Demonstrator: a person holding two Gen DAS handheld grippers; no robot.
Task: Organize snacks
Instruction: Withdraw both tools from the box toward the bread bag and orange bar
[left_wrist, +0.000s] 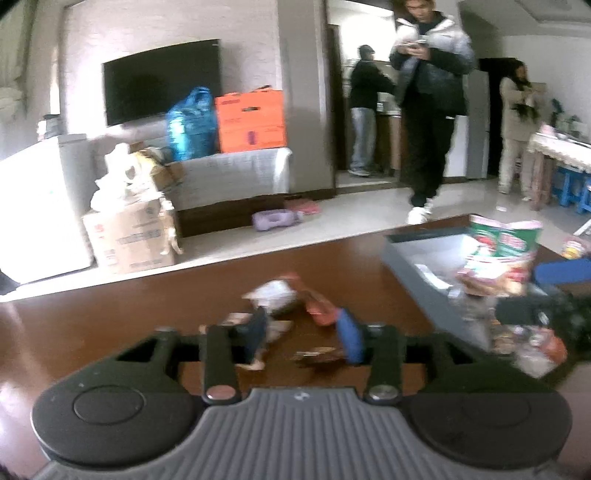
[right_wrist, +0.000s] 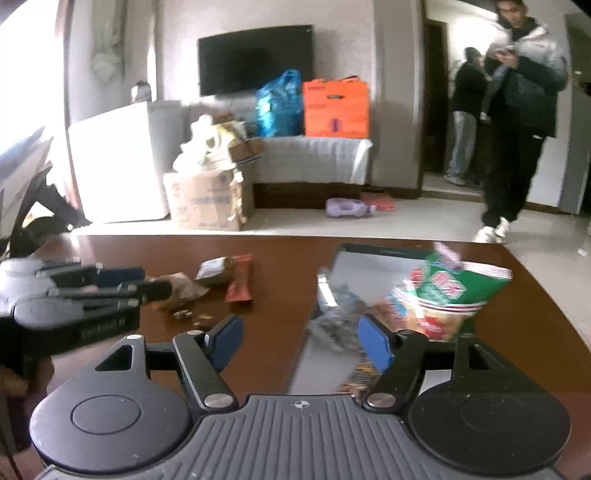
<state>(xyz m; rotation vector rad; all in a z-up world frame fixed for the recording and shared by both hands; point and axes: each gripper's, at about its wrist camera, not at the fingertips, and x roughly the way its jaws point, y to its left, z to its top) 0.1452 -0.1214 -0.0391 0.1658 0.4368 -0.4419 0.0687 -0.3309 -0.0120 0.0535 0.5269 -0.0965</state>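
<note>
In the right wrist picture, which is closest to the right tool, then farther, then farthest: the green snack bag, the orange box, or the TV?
1. Green snack bag, just ahead of the right tool, on its right.
2. Orange box, across the room on the covered bench.
3. TV, on the wall behind, left of the box.

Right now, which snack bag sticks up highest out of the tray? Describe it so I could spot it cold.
Start at the brown table, then go to the grey tray on its right side. The green and red snack bag stands in it, the only tall, brightly printed pack; the loose wrappers lie flat on bare wood to the left.
</note>
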